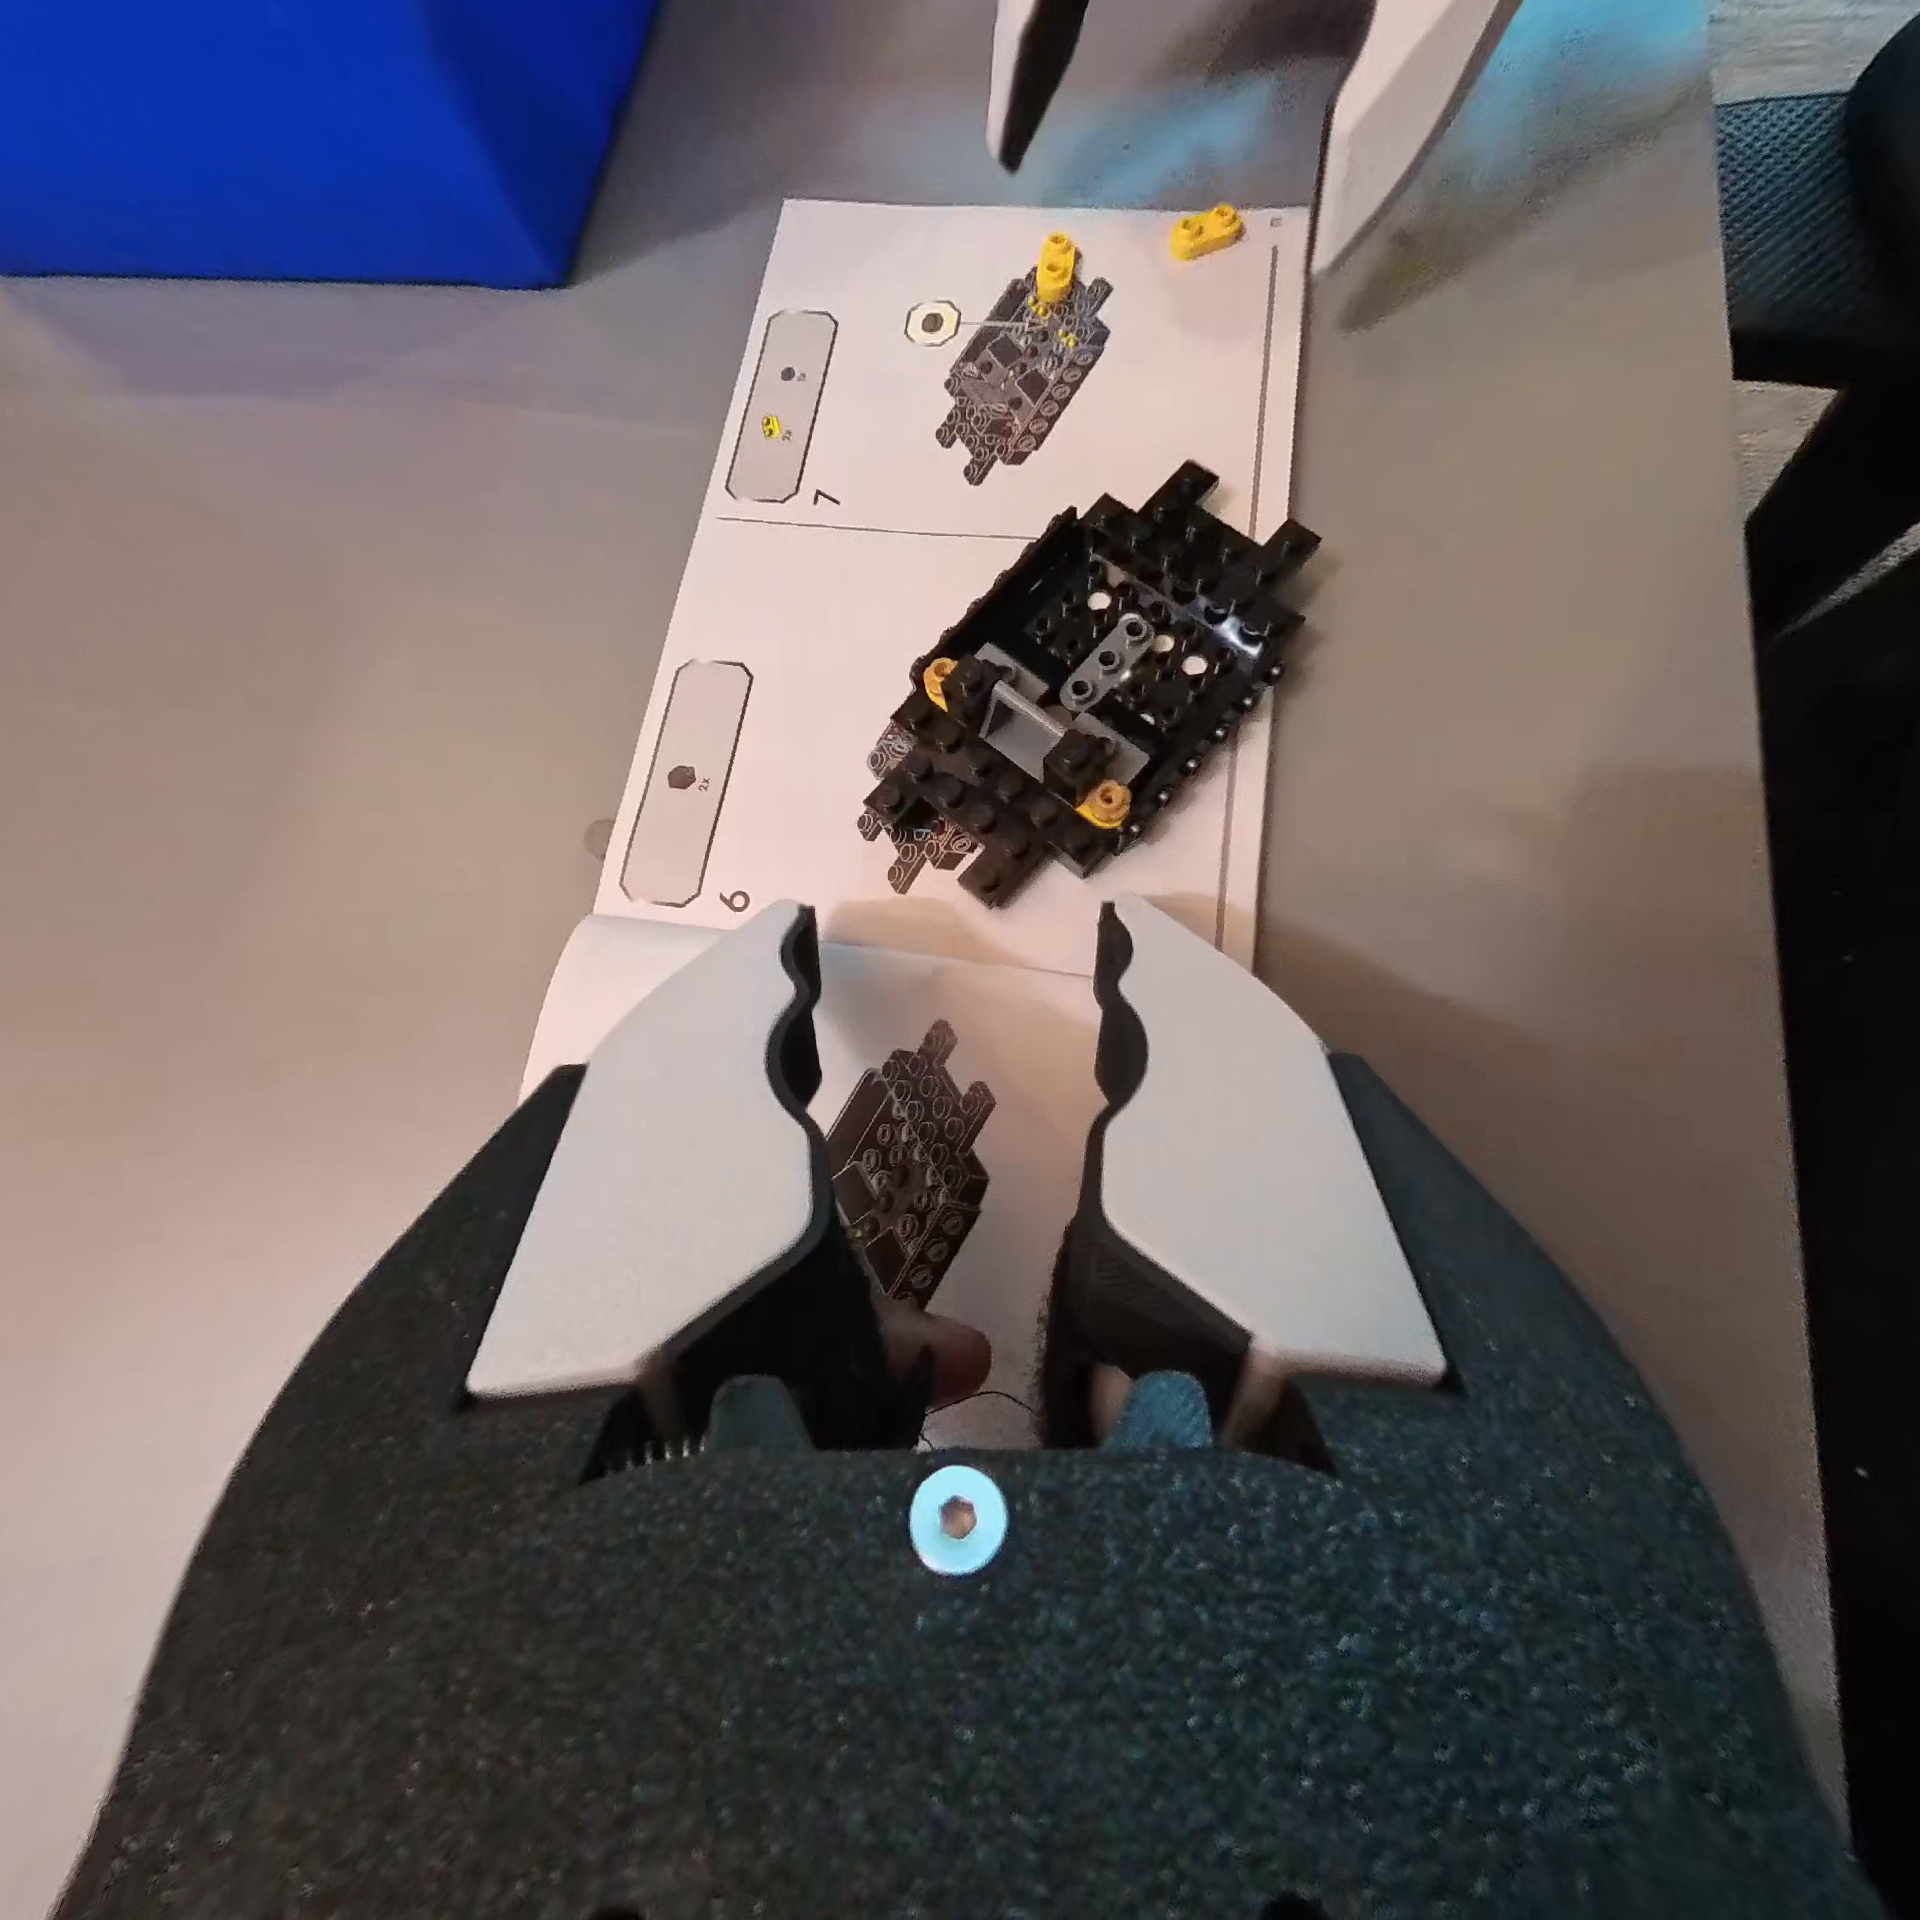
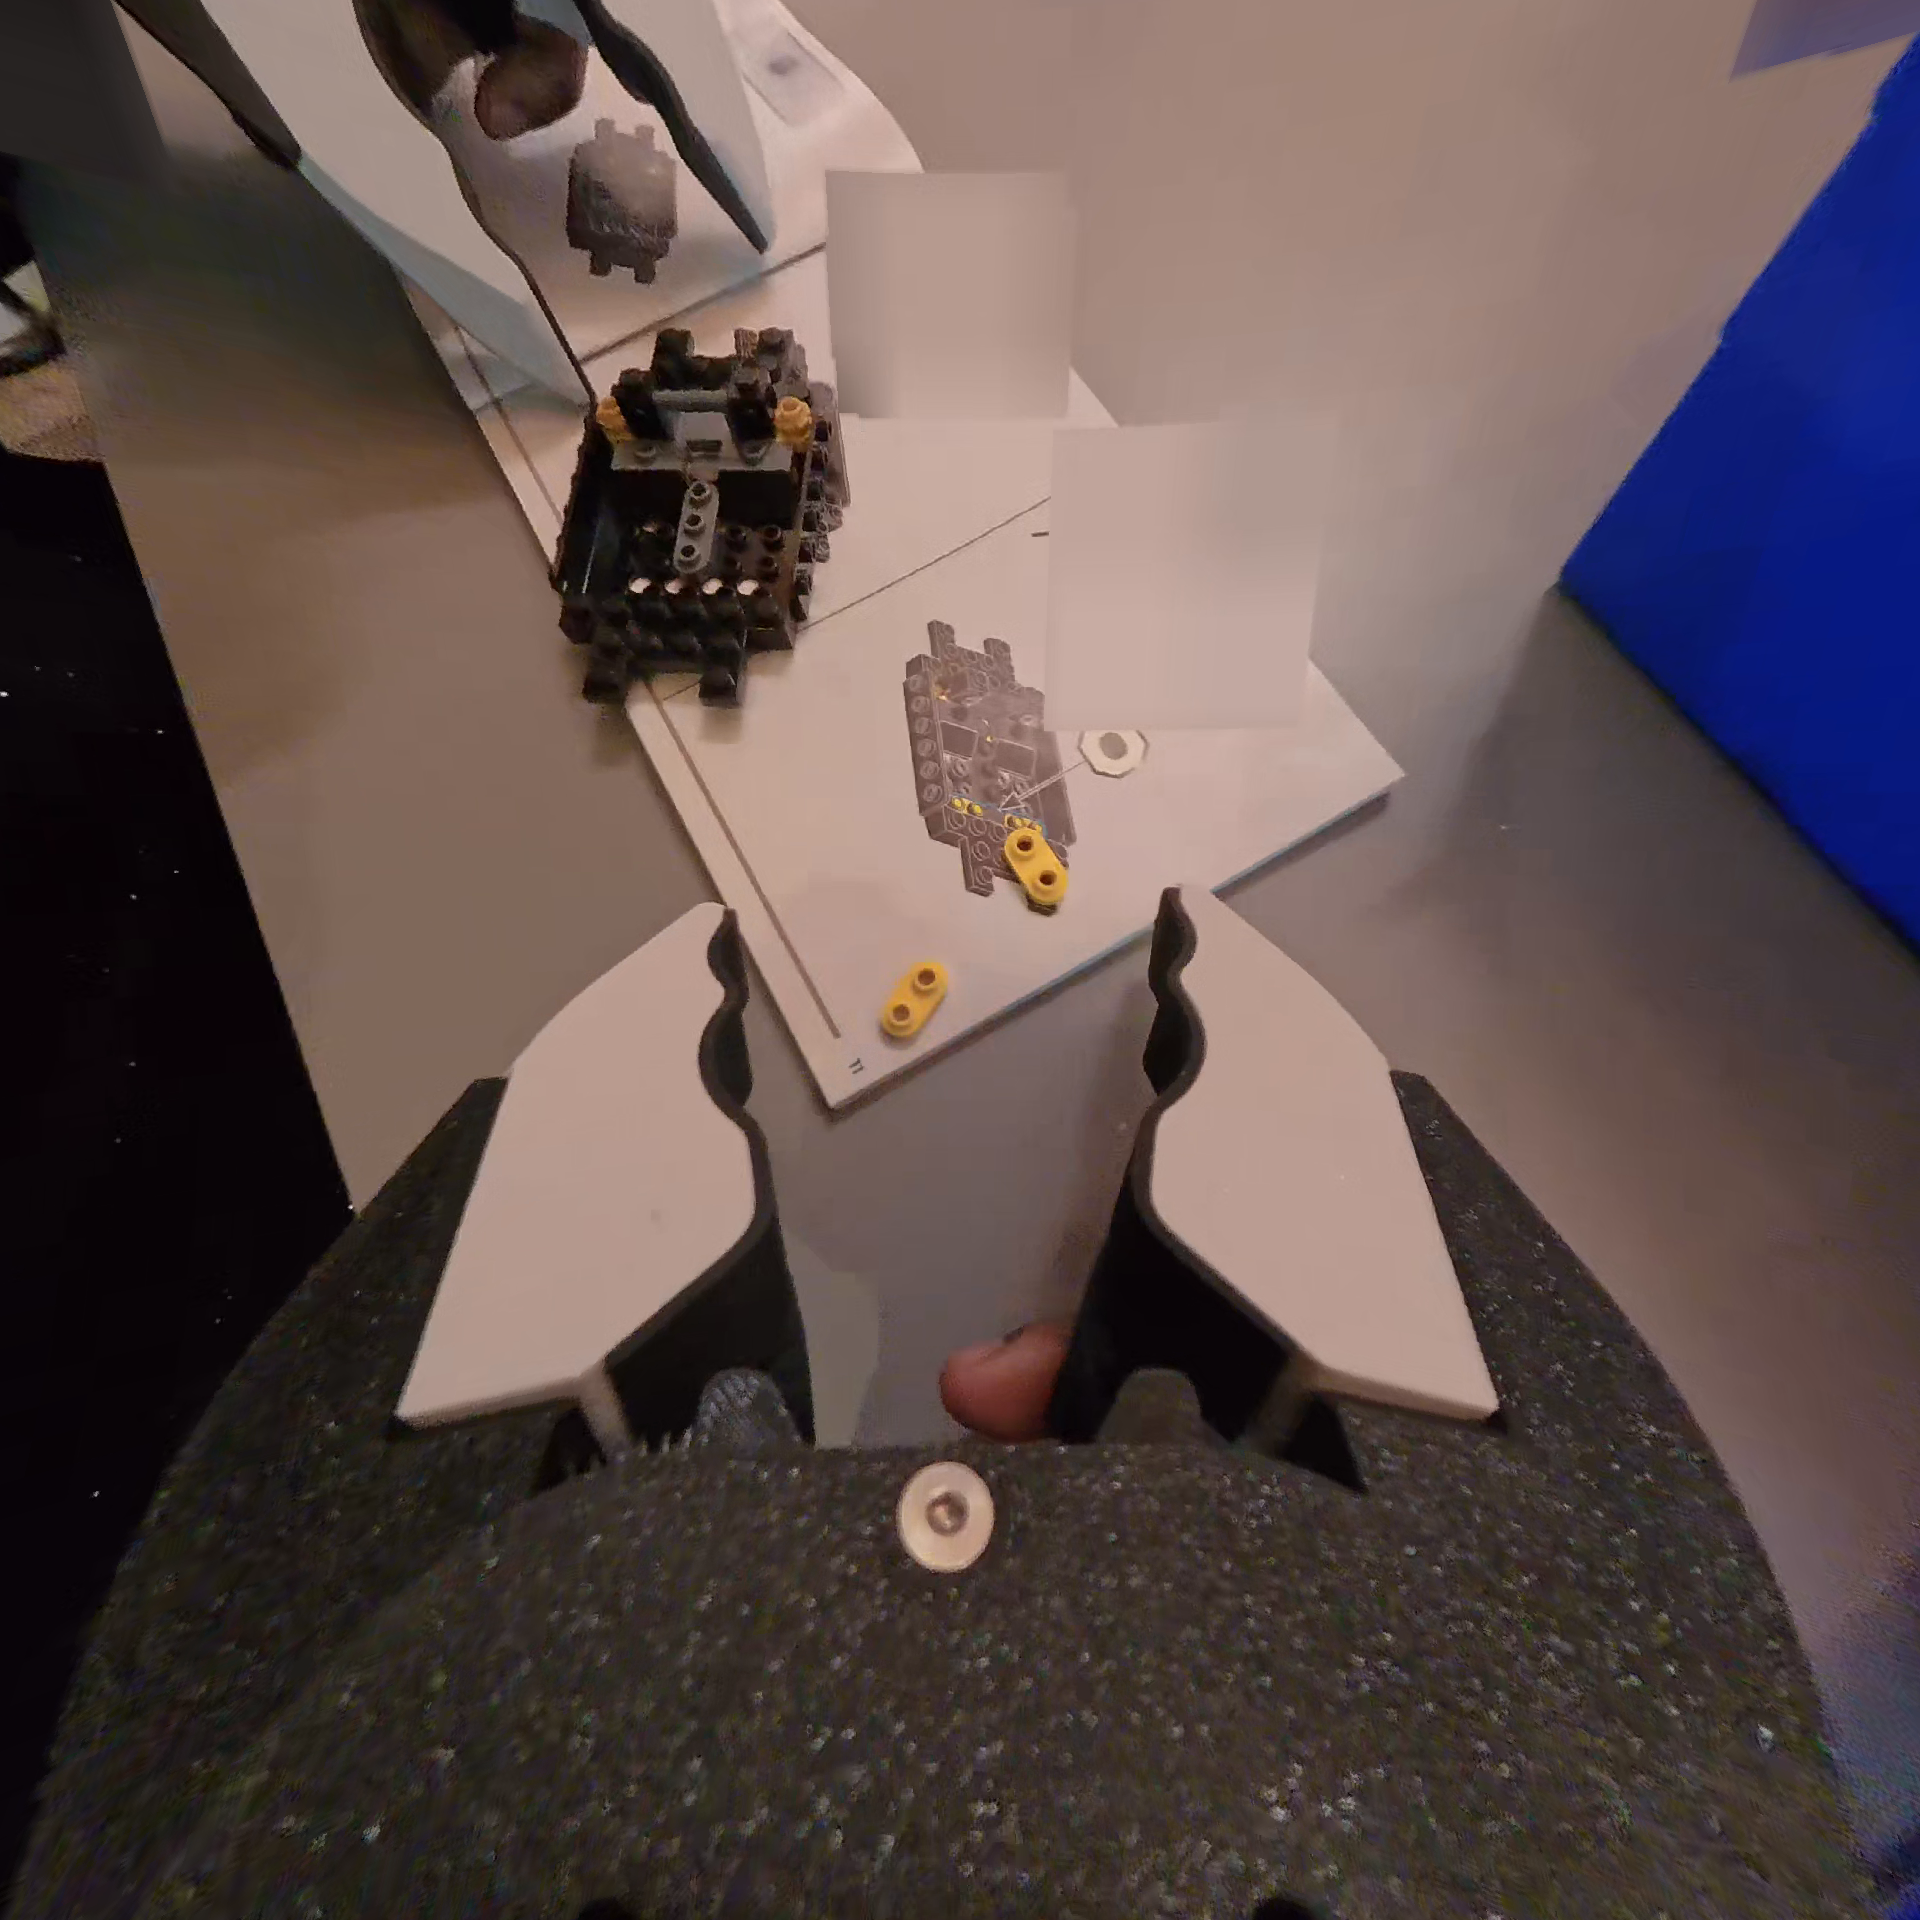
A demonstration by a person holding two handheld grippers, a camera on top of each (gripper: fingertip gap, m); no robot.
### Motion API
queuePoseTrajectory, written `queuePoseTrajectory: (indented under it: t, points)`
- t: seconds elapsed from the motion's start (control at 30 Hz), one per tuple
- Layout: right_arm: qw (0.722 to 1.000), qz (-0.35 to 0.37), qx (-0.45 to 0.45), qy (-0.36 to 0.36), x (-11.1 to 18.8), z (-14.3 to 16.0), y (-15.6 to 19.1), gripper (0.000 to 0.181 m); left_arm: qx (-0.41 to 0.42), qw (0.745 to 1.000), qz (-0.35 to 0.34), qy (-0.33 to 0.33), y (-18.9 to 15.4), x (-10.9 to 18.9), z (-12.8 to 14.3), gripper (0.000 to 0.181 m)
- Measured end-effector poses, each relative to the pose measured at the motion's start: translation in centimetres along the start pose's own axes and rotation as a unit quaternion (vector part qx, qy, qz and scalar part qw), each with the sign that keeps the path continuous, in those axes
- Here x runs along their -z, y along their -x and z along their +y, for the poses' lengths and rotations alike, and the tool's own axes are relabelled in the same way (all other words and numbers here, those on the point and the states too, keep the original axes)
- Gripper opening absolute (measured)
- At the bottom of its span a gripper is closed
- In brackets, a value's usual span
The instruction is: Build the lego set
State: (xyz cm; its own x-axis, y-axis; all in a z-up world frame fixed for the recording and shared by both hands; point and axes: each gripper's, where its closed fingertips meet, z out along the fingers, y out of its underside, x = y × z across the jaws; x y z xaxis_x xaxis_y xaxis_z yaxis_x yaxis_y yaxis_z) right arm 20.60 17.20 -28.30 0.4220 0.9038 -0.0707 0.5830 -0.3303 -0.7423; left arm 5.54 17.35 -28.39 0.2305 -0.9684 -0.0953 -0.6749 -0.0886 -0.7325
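Observation:
A black lego build (image 1: 1091, 696) with grey and yellow parts lies on the open instruction booklet (image 1: 821, 644); it also shows in the right wrist view (image 2: 696, 540). Two loose yellow two-hole plates lie on the page: one (image 2: 914, 1000) near the page corner, one (image 2: 1036, 862) on the printed picture. In the left wrist view they show at the far end, one (image 1: 1205, 234) near the corner and one (image 1: 1058, 268) on the picture. My left gripper (image 1: 956, 914) is open and empty, just short of the build. My right gripper (image 2: 951, 914) is open and empty, just short of the nearer yellow plate.
A blue box (image 1: 312, 135) stands to one side on the grey table (image 1: 312, 727); it shows at the right in the right wrist view (image 2: 1766, 520). The table edge and dark floor (image 2: 104, 831) lie beyond the build. The other gripper's fingers (image 1: 1039, 73) show at the top. Some 15 cm of space lies between my two pairs of fingers.

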Motion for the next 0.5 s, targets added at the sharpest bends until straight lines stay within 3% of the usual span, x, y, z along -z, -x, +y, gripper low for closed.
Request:
queuePoseTrajectory:
  t: [0.37, 0.5]
  points:
    - [0.999, 0.033, -0.007, -0.007, -1.0, -0.2, -0.1, 0.069, 0.003, 0.999, 0.039, -0.017, 0.4, -0.3, 0.0, 0.052]
    - [0.996, 0.073, -0.035, -0.046, 0.5, -1.5, -0.4, 0.045, -0.002, 0.999, 0.037, -0.019, 0.3, -0.3, 0.0, 0.052]
